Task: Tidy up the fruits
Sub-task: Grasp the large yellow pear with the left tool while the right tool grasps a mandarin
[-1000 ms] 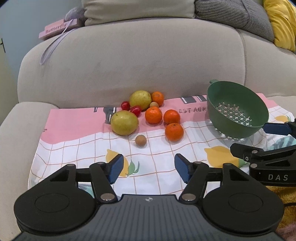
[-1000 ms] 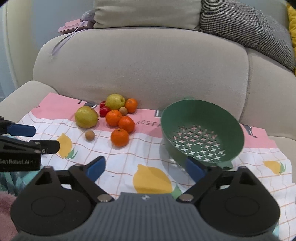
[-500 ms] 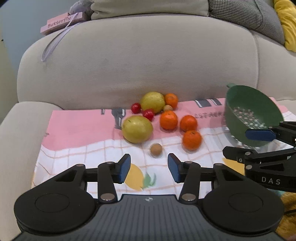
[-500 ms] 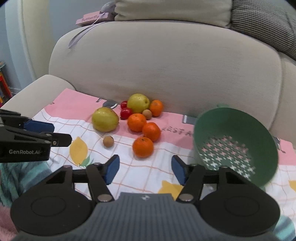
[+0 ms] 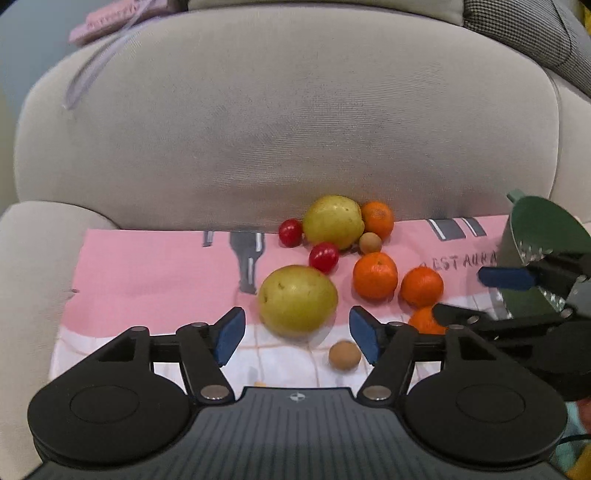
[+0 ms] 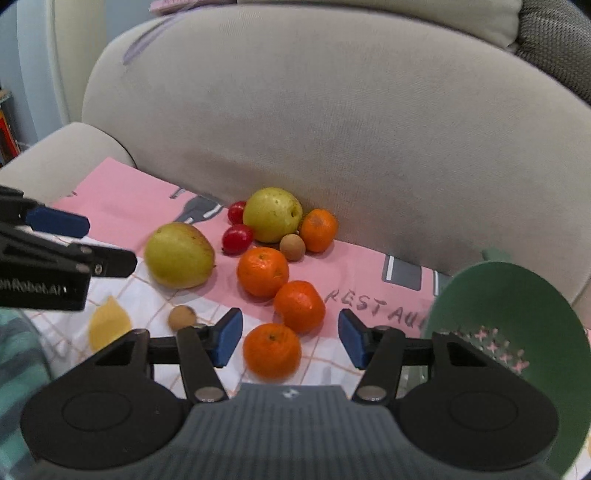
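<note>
Two grippers closed in on fruit heaped on a sofa cloth point(image 5: 155, 266).
Left gripper point(image 5: 297, 338) gaped, empty, before a pear point(image 5: 297, 297); right gripper point(image 6: 290, 338) gaped, empty, around an orange point(image 6: 271, 350), pear's right.

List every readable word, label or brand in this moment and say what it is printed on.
"RESTAU", cut off by the green colander: on the pink cloth.
"nRobot.AI", start cut off, blurred: on the left gripper body.
Pink book on the sofa back: lettering too blurred to read.

A home living room: a beige sofa point(image 5: 295, 122) with cushions point(image 6: 554, 40) and printed cloth point(image 5: 155, 266).
</note>
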Available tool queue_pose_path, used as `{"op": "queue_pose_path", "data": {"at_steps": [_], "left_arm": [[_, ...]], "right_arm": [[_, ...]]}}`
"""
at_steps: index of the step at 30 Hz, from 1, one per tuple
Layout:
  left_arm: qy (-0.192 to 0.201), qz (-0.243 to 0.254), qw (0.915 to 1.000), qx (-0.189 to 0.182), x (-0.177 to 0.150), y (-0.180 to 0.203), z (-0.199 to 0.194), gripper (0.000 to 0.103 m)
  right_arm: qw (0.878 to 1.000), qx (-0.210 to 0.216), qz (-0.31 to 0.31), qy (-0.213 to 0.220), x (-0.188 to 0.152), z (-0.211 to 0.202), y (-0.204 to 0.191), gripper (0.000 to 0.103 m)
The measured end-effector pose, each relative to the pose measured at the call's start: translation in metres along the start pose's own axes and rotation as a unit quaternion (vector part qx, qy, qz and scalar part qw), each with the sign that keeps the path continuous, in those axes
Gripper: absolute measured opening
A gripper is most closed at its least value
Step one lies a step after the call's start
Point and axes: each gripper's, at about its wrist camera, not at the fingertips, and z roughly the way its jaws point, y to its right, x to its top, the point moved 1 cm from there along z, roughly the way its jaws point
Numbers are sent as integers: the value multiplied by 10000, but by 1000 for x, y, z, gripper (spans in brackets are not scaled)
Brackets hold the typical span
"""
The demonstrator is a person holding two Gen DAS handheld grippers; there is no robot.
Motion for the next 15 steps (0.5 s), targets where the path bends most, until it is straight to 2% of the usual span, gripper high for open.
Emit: {"op": "queue_pose_path", "data": {"at_steps": [2, 6, 10, 15], "left_arm": [[-90, -9, 9999, -80, 4, -1, 13, 82], [-265, -28, 9996, -63, 8, -4, 38, 82], [-398, -249, 9987, -202, 10, -10, 58, 82], [-539, -417, 9971, -338, 10, -17, 77, 83]], "right_arm": [[10000, -2, -35, -78, 2, 14, 2, 55], [9997, -20, -81, -223, 6, 37, 4, 55], [9992, 46, -24, -398, 5, 57, 7, 48], [9989, 116, 29, -449, 3, 70, 7, 46]]}}
